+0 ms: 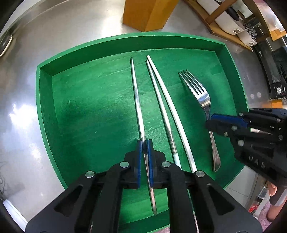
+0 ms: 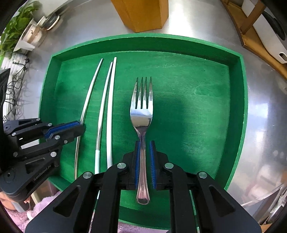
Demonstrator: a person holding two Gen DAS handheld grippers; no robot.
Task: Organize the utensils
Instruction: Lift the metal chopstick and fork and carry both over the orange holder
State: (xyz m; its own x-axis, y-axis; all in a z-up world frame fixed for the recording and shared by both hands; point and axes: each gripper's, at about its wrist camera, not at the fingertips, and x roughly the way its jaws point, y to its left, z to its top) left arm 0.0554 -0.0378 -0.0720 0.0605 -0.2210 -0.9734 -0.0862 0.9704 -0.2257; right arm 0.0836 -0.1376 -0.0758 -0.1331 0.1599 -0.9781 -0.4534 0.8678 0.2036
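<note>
A green wooden tray (image 1: 44, 100) (image 2: 240, 107) holds a silver chopstick (image 1: 137, 100) (image 2: 87, 100), a second pair of silver-and-white chopsticks (image 1: 161, 107) (image 2: 107, 107) and a steel fork (image 1: 200, 95) (image 2: 141, 111). My left gripper (image 1: 144, 143) (image 2: 80, 127) is shut on the single silver chopstick at mid-length. My right gripper (image 2: 145, 143) (image 1: 209, 121) straddles the fork's handle; the left pad touches it, a narrow gap shows at the right pad.
A wooden block (image 1: 147, 14) (image 2: 143, 14) stands just behind the tray on the steel counter (image 1: 21, 107). A wooden rack with white boards (image 1: 229, 21) (image 2: 260, 32) is at the back right. Plants and jars (image 2: 26, 32) stand at the back left.
</note>
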